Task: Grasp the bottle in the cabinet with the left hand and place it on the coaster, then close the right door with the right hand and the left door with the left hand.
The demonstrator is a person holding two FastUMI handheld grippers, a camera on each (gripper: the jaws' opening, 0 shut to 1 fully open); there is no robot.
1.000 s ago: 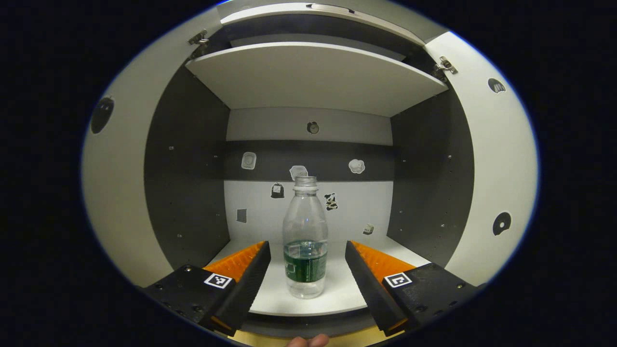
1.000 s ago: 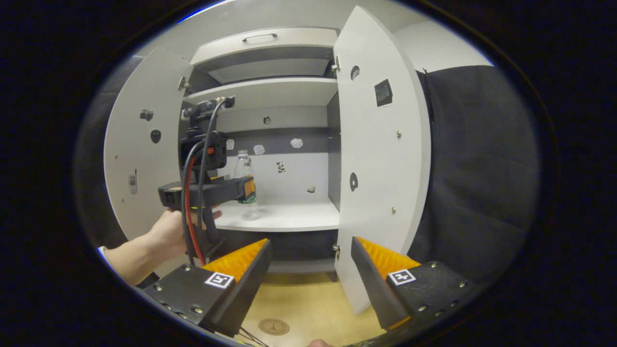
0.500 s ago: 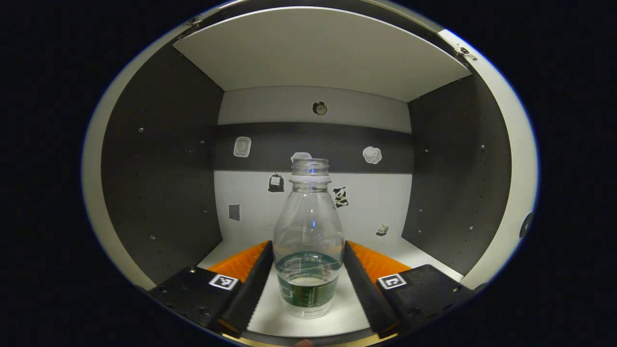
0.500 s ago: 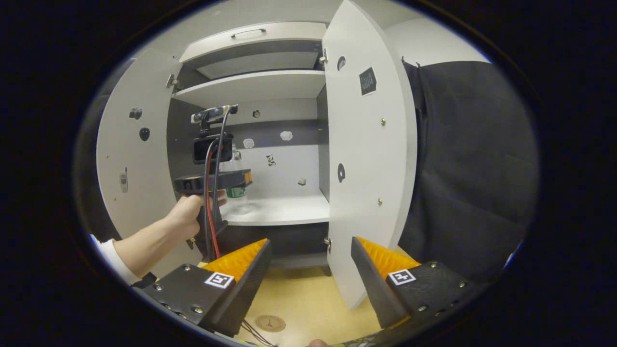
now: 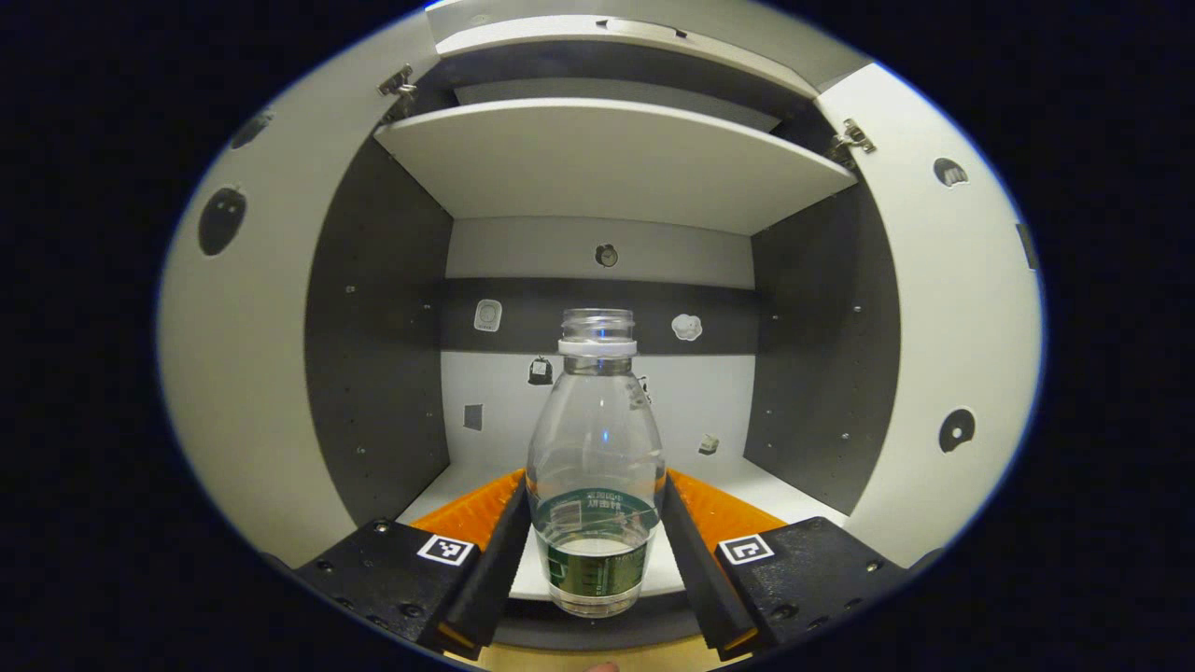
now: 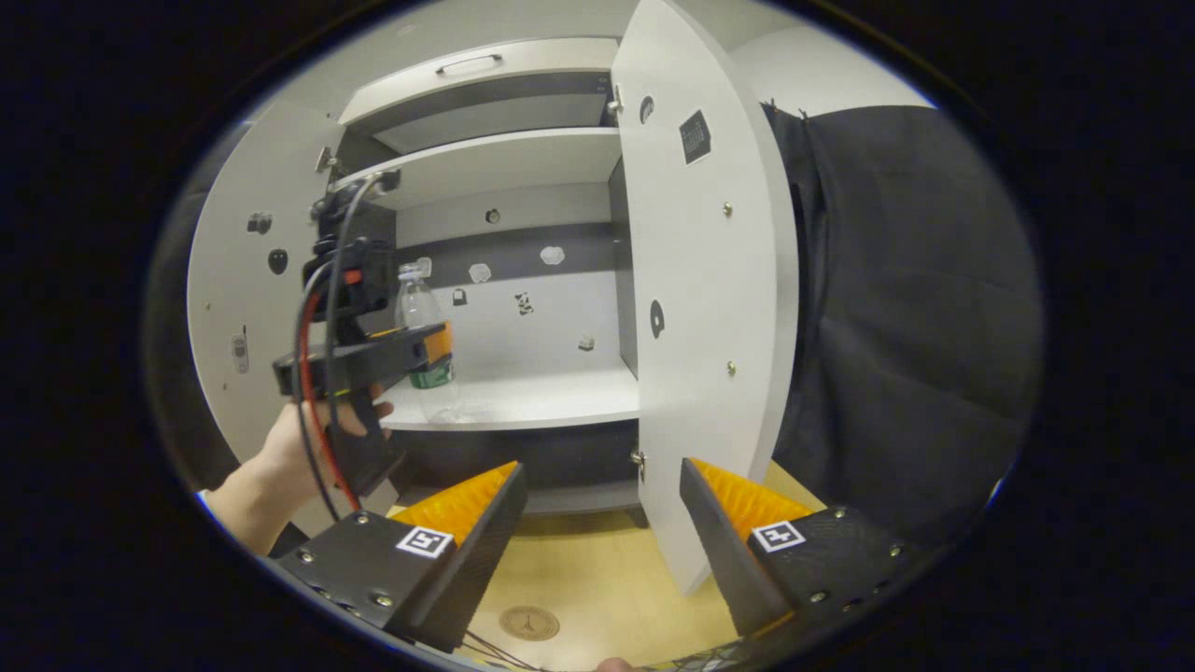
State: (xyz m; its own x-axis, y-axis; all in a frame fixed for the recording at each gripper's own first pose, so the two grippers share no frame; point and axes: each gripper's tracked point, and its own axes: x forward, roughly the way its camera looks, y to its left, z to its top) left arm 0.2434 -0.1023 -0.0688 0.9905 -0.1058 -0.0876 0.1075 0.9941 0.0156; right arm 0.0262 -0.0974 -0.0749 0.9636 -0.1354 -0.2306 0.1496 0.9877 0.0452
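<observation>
A clear, uncapped bottle (image 5: 595, 420) with a green label and a little water stands upright between my left gripper's (image 5: 596, 490) fingers, which press on both its sides. Its base hangs at the front edge of the cabinet's lower shelf (image 5: 747, 481). In the right gripper view a hand holds the left gripper (image 6: 411, 350) with the bottle (image 6: 420, 313) at the shelf's left front. The right door (image 6: 700, 280) and left door (image 6: 243, 299) stand wide open. A round coaster (image 6: 528, 623) lies on the wooden table (image 6: 607, 579), just below my open, empty right gripper (image 6: 602, 495).
An upper shelf (image 5: 607, 154) spans the cabinet above the bottle. Small stickers dot the back wall (image 5: 691, 392). The right door's lower corner (image 6: 686, 579) hangs over the table between my right gripper's fingers. Black cloth (image 6: 906, 327) hangs to the right of the cabinet.
The left gripper went in around the bottle, shut on it, and has drawn back with it to the shelf's front edge. The right gripper has barely moved.
</observation>
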